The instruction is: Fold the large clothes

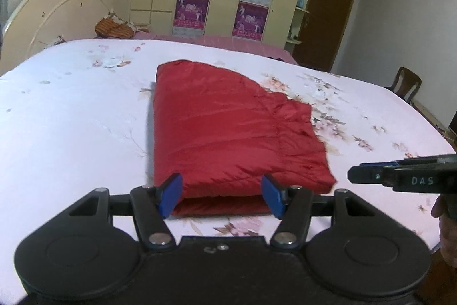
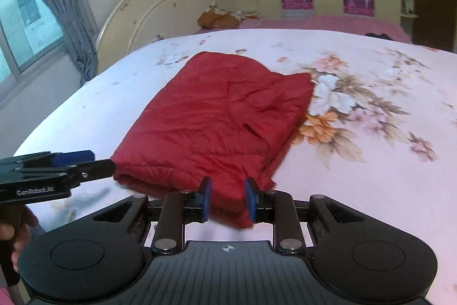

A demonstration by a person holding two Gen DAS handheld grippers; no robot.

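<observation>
- Red padded garment [image 1: 228,127], shiny quilted fabric with stitched channels, lies folded into a thick rough rectangle on the bed sheet [image 1: 71,119]; the sheet is pale, smooth and printed with flowers.
- My left gripper [image 1: 222,195] stands wide: blue pads [image 1: 171,195] flank the near folded edge of the garment, fabric between them, but I see no pad pressing on it.
- My right gripper [image 2: 228,199] stands narrow, its pads at either side of the garment's near corner; red fabric fills the gap. I cannot tell whether the pads actually pinch it.
- Far edge of the garment beyond the left fingers is rounded, with a stepped right side; the left side runs straight.
- Open sheet lies on both sides of the fingers and beyond the garment up to the cream headboard [image 1: 57,7].
- Each gripper shows side-on at the edge of the other's view, cut off by the frame; a hand [image 2: 11,233] is only partly visible.
- The garment's underside layers are hidden; an orange bundle [image 1: 114,27] near the headboard is too blurred to identify.
</observation>
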